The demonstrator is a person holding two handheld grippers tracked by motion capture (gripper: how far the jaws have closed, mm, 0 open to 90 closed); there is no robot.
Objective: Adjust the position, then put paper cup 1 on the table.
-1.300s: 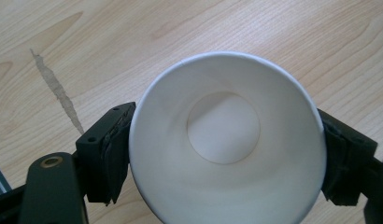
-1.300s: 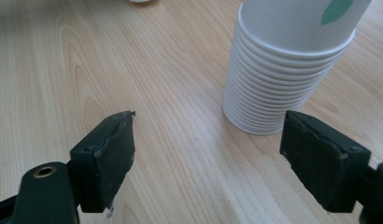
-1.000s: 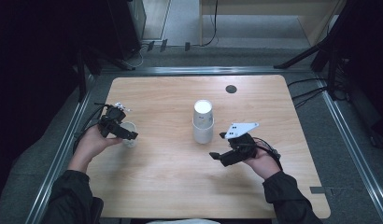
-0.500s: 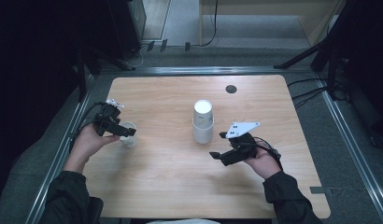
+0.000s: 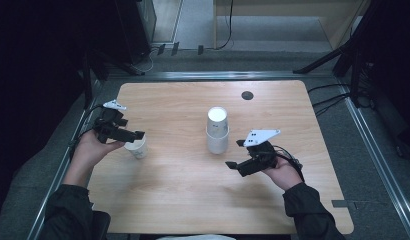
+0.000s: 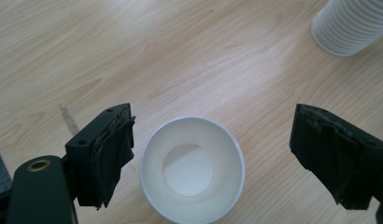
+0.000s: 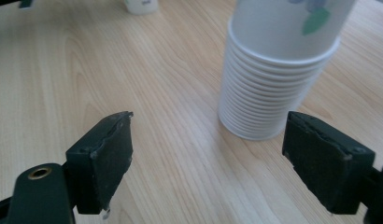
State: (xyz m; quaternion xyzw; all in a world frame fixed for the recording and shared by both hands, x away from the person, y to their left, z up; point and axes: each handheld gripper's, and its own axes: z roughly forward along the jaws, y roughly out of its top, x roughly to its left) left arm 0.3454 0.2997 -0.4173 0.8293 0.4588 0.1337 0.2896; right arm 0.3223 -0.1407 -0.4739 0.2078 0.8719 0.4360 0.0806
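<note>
Hovering left gripper (image 6: 213, 154) | jaws open | paper cup (image 6: 192, 169) below, between them, untouched

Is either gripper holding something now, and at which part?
Nothing is held. The left gripper is open above the single paper cup; the right gripper is open beside the cup stack.
</note>
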